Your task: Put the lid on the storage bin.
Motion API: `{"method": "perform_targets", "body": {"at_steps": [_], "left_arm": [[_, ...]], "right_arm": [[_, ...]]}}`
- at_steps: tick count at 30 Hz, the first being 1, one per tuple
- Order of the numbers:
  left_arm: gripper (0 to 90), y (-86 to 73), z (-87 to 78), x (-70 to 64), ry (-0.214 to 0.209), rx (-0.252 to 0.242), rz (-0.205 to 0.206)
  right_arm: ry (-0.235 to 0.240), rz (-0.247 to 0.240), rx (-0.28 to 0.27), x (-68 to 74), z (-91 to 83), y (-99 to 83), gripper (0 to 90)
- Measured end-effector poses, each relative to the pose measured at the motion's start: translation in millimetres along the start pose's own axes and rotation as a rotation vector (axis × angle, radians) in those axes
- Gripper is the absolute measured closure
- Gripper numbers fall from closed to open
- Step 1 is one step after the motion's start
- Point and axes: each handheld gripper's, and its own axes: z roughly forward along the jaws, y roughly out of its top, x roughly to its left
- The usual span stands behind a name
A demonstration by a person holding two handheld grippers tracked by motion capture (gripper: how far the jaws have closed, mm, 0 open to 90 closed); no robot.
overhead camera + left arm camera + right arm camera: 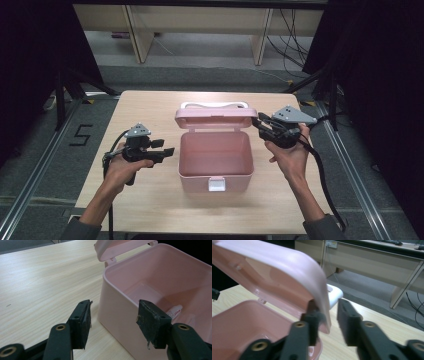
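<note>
Sitting in the middle of a pale wooden tabletop (pixel 150 107) is a pink plastic box (pixel 215 157), seen from above with its front latch (pixel 217 185) facing the near edge. Its lid (pixel 216 119) is raised and tilted back at the far side, with a white handle (pixel 214 105) visible just beyond it. The inside of the box is pink and smooth; in the left tool's view a small white tube with red print (pixel 174 310) lies on the bottom, partly hidden by a jaw.

A person's two forearms come in from the near edge, each hand holding a black tool with a trailing cable. The left tool (pixel 167 151) hovers just left of the box, pointing right towards its left wall. In its own view its jaws are spread wide, one outside the box wall over bare tabletop, the other over the box opening, and they grip nothing.

The right tool (pixel 257 121) is at the far right corner of the box, pointing left at the right end of the raised lid. In its own view its jaws sit on either side of the lid's curved rim, one under the lid and one outside it. They are spread, with a gap between the outer jaw and the rim.

Beyond the tabletop is a grey floor (pixel 200 75), and light wooden furniture (pixel 200 20) stands at the far side.
</note>
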Motion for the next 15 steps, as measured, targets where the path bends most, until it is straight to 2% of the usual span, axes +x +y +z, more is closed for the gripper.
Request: {"method": "perform_targets", "body": {"at_steps": [1,2,7,8,9,10,11,15], "left_arm": [[43.8,-0.2,-0.1,0.3,0.001,0.001,0.001],[43.6,-0.7,0.3,0.2,0.002,-0.003,-0.006],[43.6,-3.1,0.3,1.9,0.010,-0.002,-0.006],[43.6,-3.2,0.0,2.0,0.011,-0.001,-0.007],[43.7,-3.1,-1.6,3.4,0.010,0.015,0.011],[43.7,-3.2,-1.7,3.3,0.009,0.015,0.009],[43.8,-3.3,-0.8,2.0,0.007,0.002,-0.010],[43.8,-4.1,-1.3,1.0,0.001,0.003,-0.005]], "right_arm": [[0.010,-0.019,0.015,0.0,-0.9,1.2,78.5],[0.009,-0.028,0.006,0.8,-0.9,1.2,81.8],[-0.029,-0.062,0.010,8.7,-2.6,0.1,83.6],[-0.026,-0.052,0.017,10.4,-3.7,-0.3,83.7],[-0.030,-0.070,0.018,10.6,-5.1,-1.0,83.8],[-0.034,-0.070,0.013,13.2,-5.6,-2.5,83.9],[-0.037,-0.064,0.015,15.2,-7.2,-3.8,83.9],[-0.037,-0.061,0.012,18.3,-11.4,-9.1,84.0]]}}
